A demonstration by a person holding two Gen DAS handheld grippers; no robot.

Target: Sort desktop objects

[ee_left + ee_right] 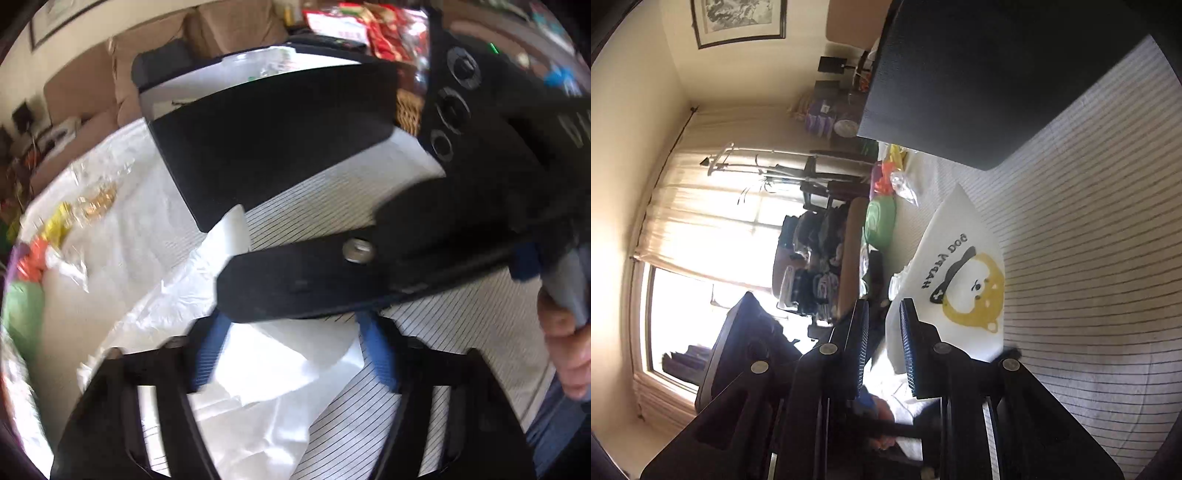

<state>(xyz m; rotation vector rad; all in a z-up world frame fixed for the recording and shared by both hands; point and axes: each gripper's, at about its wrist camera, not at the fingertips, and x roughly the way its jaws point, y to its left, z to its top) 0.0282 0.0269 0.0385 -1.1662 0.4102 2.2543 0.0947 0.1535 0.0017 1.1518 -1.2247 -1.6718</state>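
So the white paper bag (273, 362) lies crumpled on the striped tablecloth (332, 206), and both claws are working on it. In the left wrist view the left gripper (291, 350) points down at the bag, its blue pads (207, 354) standing either side of the white paper with a gap showing, so it's open around the bag and not pinching it as far as I can see. The right gripper (295, 284) crosses that view from the right, just above the bag, a hand (565, 347) on its handle at the right edge.

In the right wrist view everything is rolled sideways. The right gripper (884, 347) has its jaws narrow, and a white fold of the bag (960, 280) sits at the right-hand pad. Can't tell if it's truly pinched. The bag's face shows a yellow dog print (975, 291).

Further off, a black bin (273, 144) stands on the cloth just past the bag, with a white liner inside. Far left there's a pile of colourful wrappers (55, 236).
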